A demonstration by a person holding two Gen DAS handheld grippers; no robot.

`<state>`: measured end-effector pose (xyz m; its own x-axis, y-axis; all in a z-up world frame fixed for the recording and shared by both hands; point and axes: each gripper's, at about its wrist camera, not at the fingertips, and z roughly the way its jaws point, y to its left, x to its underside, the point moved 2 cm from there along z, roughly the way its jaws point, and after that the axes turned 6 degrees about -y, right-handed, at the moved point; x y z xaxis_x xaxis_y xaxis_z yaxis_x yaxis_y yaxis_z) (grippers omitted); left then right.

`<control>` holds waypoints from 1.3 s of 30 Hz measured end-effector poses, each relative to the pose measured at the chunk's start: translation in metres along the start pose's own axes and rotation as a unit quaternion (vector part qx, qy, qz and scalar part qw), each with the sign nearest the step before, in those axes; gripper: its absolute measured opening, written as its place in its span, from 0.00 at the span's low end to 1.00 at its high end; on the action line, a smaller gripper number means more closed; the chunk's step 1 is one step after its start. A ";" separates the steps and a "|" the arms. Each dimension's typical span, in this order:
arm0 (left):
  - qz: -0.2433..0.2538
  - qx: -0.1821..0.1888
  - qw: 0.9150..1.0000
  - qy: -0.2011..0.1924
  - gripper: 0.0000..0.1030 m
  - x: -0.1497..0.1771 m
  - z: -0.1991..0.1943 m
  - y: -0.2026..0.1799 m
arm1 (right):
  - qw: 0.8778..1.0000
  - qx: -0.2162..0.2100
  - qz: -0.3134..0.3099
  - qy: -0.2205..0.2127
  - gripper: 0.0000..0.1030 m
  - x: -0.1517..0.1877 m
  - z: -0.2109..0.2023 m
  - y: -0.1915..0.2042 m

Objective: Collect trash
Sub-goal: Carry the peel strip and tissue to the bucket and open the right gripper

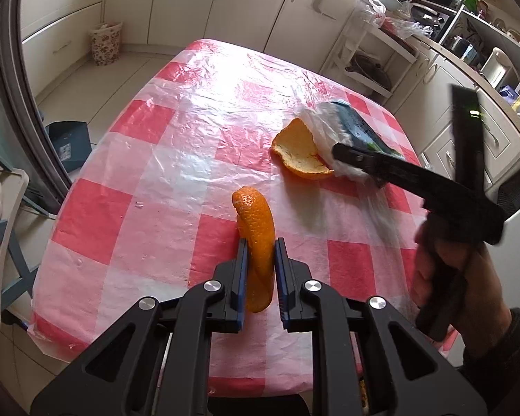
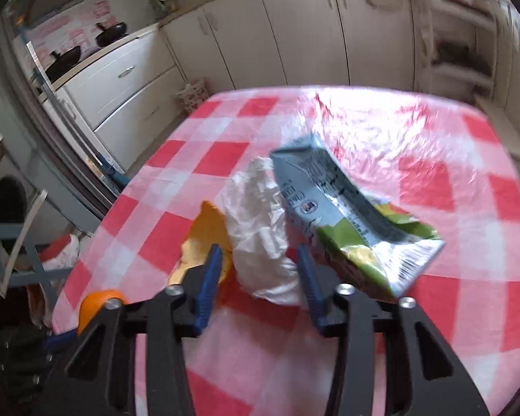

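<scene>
The left tongs (image 1: 261, 253) pinch a curled strip of orange peel (image 1: 256, 239) above the table (image 1: 176, 145) near its front edge. The right tongs (image 2: 260, 260) stand spread around a crumpled white wrapper (image 2: 260, 222), between a wide peel piece (image 2: 204, 239) and a flattened carton (image 2: 332, 201).

Red-and-white checked tablecloth (image 1: 149, 124) (under clear plastic), cream cabinets (image 1: 176, 0), floral basket (image 1: 105, 43) on the floor
</scene>
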<state>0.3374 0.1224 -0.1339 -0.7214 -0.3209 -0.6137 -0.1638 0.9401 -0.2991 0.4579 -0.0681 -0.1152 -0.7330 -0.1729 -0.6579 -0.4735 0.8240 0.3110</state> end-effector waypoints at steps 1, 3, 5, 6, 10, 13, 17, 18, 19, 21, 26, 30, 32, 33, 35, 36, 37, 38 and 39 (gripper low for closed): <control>0.000 0.001 1.000 -0.001 0.13 0.000 0.000 -0.001 | 1.000 0.003 -0.003 0.008 0.17 0.002 0.003 -0.001; 0.001 0.002 1.000 -0.004 0.13 0.000 -0.001 -0.003 | 1.000 0.009 -0.019 0.014 0.13 0.007 0.002 -0.001; -0.003 0.005 1.000 -0.004 0.13 0.001 -0.002 -0.004 | 0.999 0.012 -0.034 0.020 0.10 0.012 -0.008 0.001; -0.005 0.007 1.000 -0.005 0.13 0.002 -0.003 -0.005 | 0.999 0.014 -0.042 0.018 0.10 0.014 -0.017 0.001; 0.001 0.023 1.000 -0.014 0.13 0.006 -0.016 -0.015 | 0.998 0.018 -0.055 0.004 0.10 0.029 -0.065 -0.003; 0.012 0.044 0.999 -0.019 0.13 0.013 -0.027 -0.034 | 0.998 0.026 -0.061 -0.011 0.10 0.048 -0.112 -0.011; 0.032 0.081 0.996 -0.021 0.13 0.026 -0.039 -0.069 | 0.996 0.056 -0.062 -0.035 0.10 0.077 -0.172 -0.029; 0.037 0.090 0.995 -0.021 0.13 0.031 -0.042 -0.079 | 0.995 0.069 -0.061 -0.041 0.10 0.087 -0.188 -0.037; 0.044 0.101 0.994 -0.021 0.13 0.035 -0.044 -0.091 | 0.994 0.081 -0.061 -0.045 0.10 0.093 -0.196 -0.042; 0.058 0.122 0.991 -0.018 0.12 0.045 -0.047 -0.113 | 0.990 0.116 -0.058 -0.054 0.10 0.113 -0.222 -0.059; 0.104 0.176 0.979 0.001 0.07 0.074 -0.051 -0.183 | 0.981 0.183 -0.017 -0.055 0.10 0.158 -0.263 -0.106; 0.140 0.190 0.972 0.008 0.05 0.090 -0.049 -0.228 | 0.974 0.223 0.020 -0.031 0.10 0.197 -0.273 -0.144; 0.146 0.180 0.973 0.010 0.05 0.092 -0.046 -0.232 | 0.970 0.238 0.042 -0.014 0.10 0.218 -0.275 -0.165; 0.155 0.160 0.975 0.010 0.05 0.092 -0.041 -0.232 | 0.969 0.240 0.053 -0.007 0.10 0.226 -0.274 -0.173; 0.145 0.146 0.978 0.023 0.05 0.094 -0.035 -0.217 | 0.968 0.243 0.059 0.003 0.10 0.233 -0.273 -0.176; 0.140 0.141 0.980 0.027 0.05 0.094 -0.035 -0.209 | 0.968 0.244 0.056 0.009 0.10 0.235 -0.270 -0.177; 0.140 0.135 0.980 0.032 0.05 0.096 -0.036 -0.203 | 0.968 0.244 0.054 0.012 0.10 0.236 -0.268 -0.177; 0.142 0.139 0.979 0.037 0.05 0.099 -0.038 -0.199 | 0.968 0.246 0.052 0.019 0.10 0.238 -0.264 -0.178; 0.145 0.150 0.977 0.043 0.05 0.101 -0.039 -0.198 | 0.966 0.250 0.052 0.032 0.10 0.240 -0.258 -0.180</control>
<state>0.2704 -0.0913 -0.1086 -0.7641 -0.0226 -0.6447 0.2511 0.9101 -0.3296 0.2409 -0.3970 -0.1520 -0.7997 -0.0956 -0.5927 -0.1131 0.9936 -0.0076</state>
